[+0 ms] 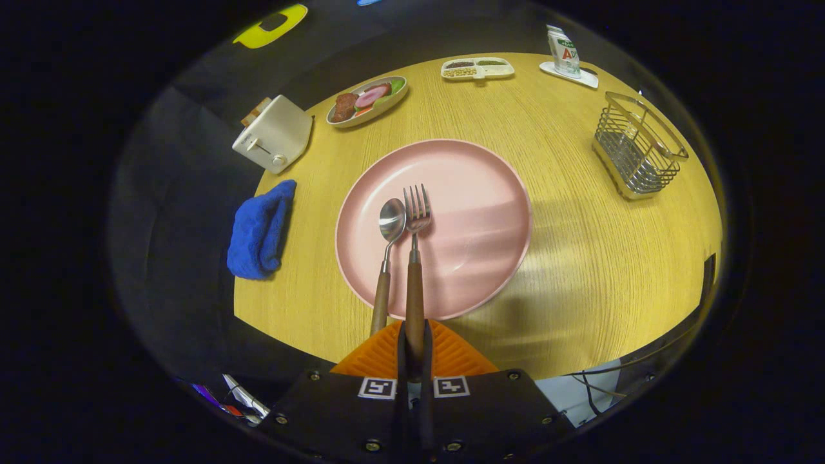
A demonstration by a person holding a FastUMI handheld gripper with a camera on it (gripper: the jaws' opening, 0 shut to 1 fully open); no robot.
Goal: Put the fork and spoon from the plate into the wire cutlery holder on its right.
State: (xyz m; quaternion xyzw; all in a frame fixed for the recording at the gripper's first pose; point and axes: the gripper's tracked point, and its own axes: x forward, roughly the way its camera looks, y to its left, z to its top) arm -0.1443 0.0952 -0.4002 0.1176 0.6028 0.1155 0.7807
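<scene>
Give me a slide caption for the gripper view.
Gripper shut on fork handle; spoon lies alongside on pink plate.

I count 1 fork [416, 225], 1 spoon [389, 238], 1 pink plate [477, 193], 1 wire cutlery holder [635, 154], 1 toaster [274, 134], 1 blue cloth [259, 231], 1 food dish [366, 102], 1 divided tray [477, 68], 1 carton [564, 51].
</scene>
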